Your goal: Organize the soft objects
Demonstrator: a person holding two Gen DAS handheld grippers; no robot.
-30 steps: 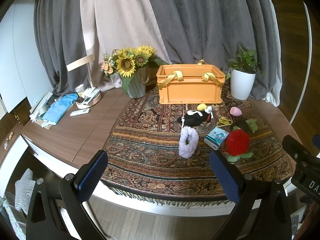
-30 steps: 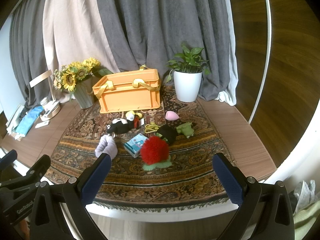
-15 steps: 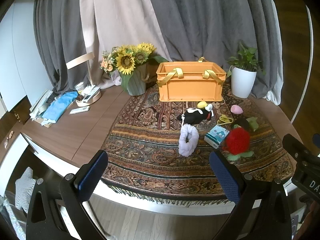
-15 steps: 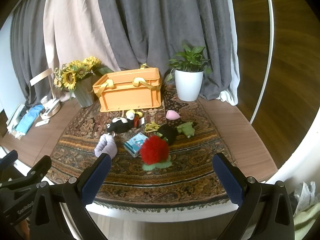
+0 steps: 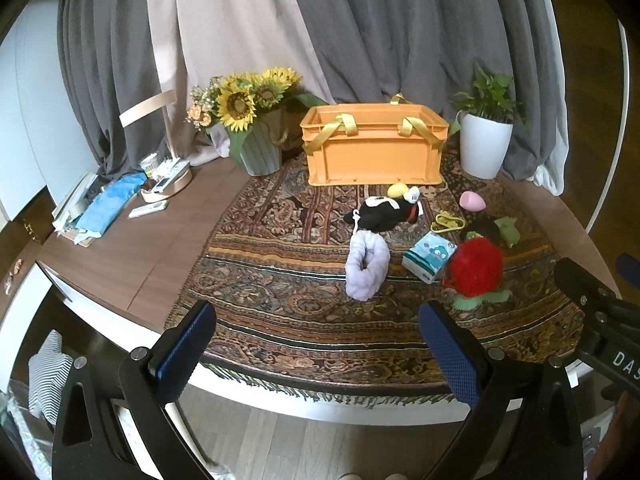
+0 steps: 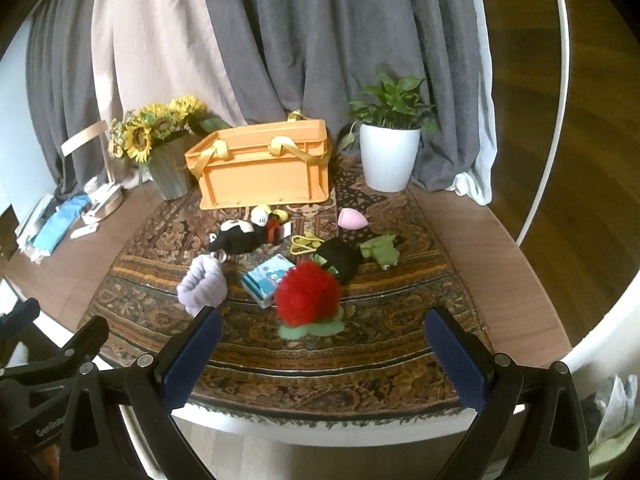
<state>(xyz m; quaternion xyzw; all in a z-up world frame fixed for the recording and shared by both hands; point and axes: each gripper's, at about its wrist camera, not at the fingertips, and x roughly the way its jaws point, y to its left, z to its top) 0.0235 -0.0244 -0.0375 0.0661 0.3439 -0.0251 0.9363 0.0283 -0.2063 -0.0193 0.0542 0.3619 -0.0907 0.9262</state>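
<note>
Since both tools hang short of the near edge of the surface (image 5: 120, 256) with nothing between their pads, the sorting looks not yet begun. The rug (image 5: 288, 280) spreads straight ahead of them, and every soft thing in view lies loose on it. The orange crate (image 5: 374, 148) stands farthest from the tools, at the back of the rug; its inside is hidden from both cameras, so I cannot tell whether anything is in it.

The left tool (image 5: 316, 344) is spread wide and empty, and the right tool (image 6: 322, 350) likewise. Closest ahead of the right tool sits the red pompom (image 6: 306, 294); closest ahead of the left tool lies the lilac ring (image 5: 367, 264). Beyond these, toward the crate, are the black plush (image 5: 380, 214), a dark plush (image 6: 340, 256) and a green frog (image 6: 380, 252) off to the right. The small blue box (image 6: 268, 278) sits between ring and pompom, touching the pompom's side as far as I can see. Smallest are the pink egg (image 6: 352, 219) and a yellow bit (image 6: 304, 242), both farther off.

By my reckoning the whole job is left: each piece must be lifted and carried back to the crate.
</note>
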